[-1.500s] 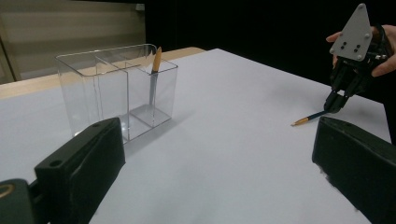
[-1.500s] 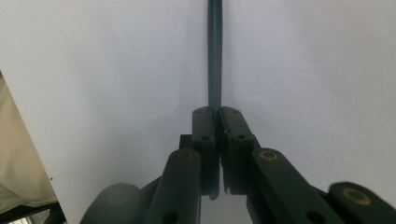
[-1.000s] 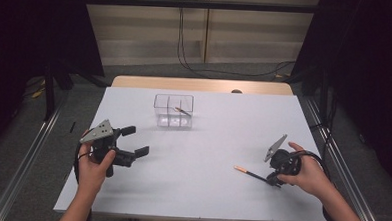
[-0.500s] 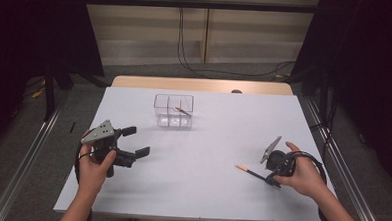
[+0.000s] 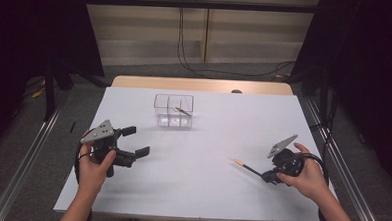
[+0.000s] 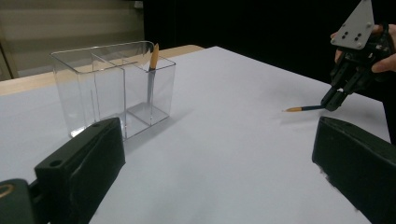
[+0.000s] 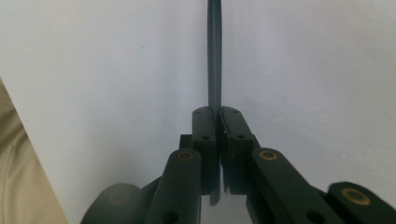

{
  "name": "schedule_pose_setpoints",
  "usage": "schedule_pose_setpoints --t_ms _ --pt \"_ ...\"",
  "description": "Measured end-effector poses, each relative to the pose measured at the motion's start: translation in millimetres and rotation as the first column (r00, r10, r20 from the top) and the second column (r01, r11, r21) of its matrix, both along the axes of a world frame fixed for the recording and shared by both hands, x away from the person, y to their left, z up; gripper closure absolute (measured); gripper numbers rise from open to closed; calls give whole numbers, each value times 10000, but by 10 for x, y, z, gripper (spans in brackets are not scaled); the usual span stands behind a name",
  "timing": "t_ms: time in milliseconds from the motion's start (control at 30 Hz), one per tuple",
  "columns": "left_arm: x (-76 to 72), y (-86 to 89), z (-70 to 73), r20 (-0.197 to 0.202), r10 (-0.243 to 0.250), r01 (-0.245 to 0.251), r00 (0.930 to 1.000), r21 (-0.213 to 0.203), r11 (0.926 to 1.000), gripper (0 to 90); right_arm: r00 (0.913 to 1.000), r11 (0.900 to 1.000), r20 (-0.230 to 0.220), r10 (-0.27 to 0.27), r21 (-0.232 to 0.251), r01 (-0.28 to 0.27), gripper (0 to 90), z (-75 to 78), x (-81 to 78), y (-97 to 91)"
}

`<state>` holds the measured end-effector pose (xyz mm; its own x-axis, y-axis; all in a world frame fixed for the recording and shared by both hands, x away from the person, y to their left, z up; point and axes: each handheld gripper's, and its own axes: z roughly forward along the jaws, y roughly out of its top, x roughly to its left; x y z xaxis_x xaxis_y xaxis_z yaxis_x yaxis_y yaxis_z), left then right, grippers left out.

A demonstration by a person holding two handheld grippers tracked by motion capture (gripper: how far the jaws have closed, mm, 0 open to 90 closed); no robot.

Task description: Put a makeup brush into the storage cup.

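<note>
A clear plastic box (image 5: 173, 111) with compartments stands on the white table (image 5: 223, 131) at the middle back, and a dark pencil (image 5: 181, 110) with an orange end leans in one compartment. My right gripper (image 5: 265, 176) at the front right is shut on a second dark pencil (image 5: 246, 166), whose orange tip points left just over the table. In the right gripper view the pads (image 7: 205, 126) pinch the pencil shaft (image 7: 214, 56). At the front left my left gripper (image 5: 138, 141) is open and holds nothing. It faces the box (image 6: 112, 93) and the held pencil (image 6: 303, 108).
The table's wooden far edge (image 5: 200, 84) lies behind the box. Metal rails (image 5: 27, 153) run along both sides of the table over a grey floor. Cables (image 5: 186, 50) hang at the back wall. White table surface lies between the two grippers.
The right hand has shifted only slightly, with the pencil still between its jaws. The left hand and the box have not moved.
</note>
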<state>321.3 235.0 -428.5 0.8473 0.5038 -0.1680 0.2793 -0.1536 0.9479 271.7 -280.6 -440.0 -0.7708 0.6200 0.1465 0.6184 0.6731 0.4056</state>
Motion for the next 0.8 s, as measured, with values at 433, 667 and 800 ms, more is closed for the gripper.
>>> schedule_pose_setpoints --t_ms 433,667,800 --pt "-1 -18 -5 -50 -75 75 10000 -52 10000 23 9763 9419 1596 -1461 3242 879 856 100 -69 -74" --pt "2 -48 -7 -49 -72 72 10000 -68 10000 23 9627 9114 1940 -1885 3996 979 855 82 -87 -49" --pt "5 -62 -18 -94 -108 108 9999 -49 9999 23 9521 8922 2174 -2151 4403 1010 855 88 -93 -35"
